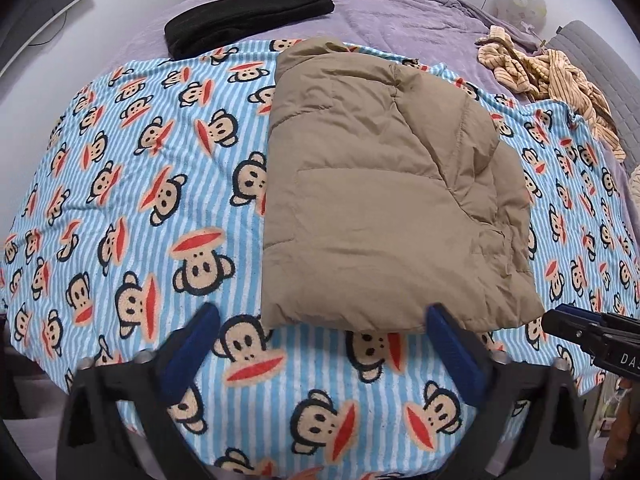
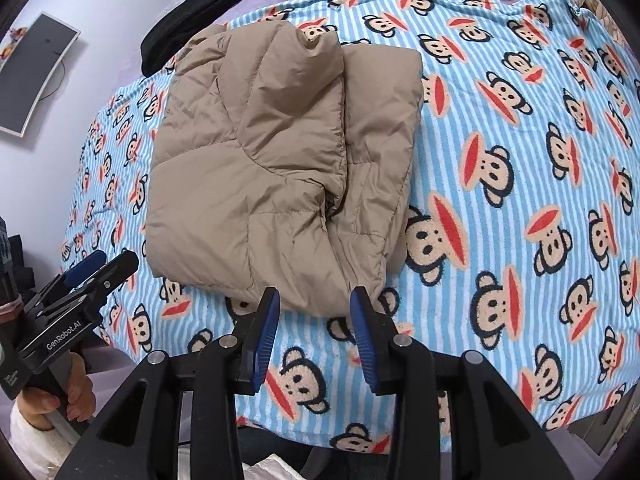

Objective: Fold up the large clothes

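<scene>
A tan puffer jacket lies folded into a long bundle on a blue striped monkey-print blanket; it also shows in the right wrist view. My left gripper is open and empty, its blue pads at the jacket's near hem, just short of it. My right gripper is open and empty, its pads on either side of the jacket's near right corner. The right gripper shows at the right edge of the left wrist view, and the left gripper shows at the left of the right wrist view.
A folded black garment lies at the far end of the purple bed. A crumpled striped beige garment lies at the far right. A monitor stands by the left wall.
</scene>
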### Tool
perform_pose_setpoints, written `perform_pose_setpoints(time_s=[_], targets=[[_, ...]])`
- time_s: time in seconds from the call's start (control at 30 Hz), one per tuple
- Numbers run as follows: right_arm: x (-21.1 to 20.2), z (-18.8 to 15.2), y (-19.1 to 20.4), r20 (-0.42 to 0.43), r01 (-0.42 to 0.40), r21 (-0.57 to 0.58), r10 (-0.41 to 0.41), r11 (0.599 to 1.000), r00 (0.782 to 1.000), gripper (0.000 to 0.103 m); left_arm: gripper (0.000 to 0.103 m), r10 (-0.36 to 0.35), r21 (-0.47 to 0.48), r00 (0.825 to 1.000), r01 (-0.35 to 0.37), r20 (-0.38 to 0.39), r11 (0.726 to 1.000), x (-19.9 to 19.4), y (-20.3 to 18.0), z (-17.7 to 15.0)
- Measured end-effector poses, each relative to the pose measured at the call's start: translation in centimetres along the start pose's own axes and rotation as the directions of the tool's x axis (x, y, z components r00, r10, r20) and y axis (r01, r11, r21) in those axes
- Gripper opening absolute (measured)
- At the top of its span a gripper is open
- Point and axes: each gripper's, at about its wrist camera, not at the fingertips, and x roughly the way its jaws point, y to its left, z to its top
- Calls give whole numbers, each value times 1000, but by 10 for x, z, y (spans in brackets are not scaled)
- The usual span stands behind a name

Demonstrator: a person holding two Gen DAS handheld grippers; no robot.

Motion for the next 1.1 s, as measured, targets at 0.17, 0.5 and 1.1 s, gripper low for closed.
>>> perform_pose_setpoints(time_s=[0.17, 0.5, 1.1], targets=[[-14, -16, -10, 5, 4, -27, -4, 1000, 1000, 42, 103, 41, -4, 999, -41, 24, 999, -20, -18, -13], [-48, -36, -21, 53, -12, -84, 17, 996, 998, 61, 103, 88, -57, 993, -84, 78, 995, -62, -29, -31], [-83, -19, 42, 275, 66, -29, -56, 997, 960, 103, 103, 86, 50, 989, -92, 117, 994, -94, 13, 22]])
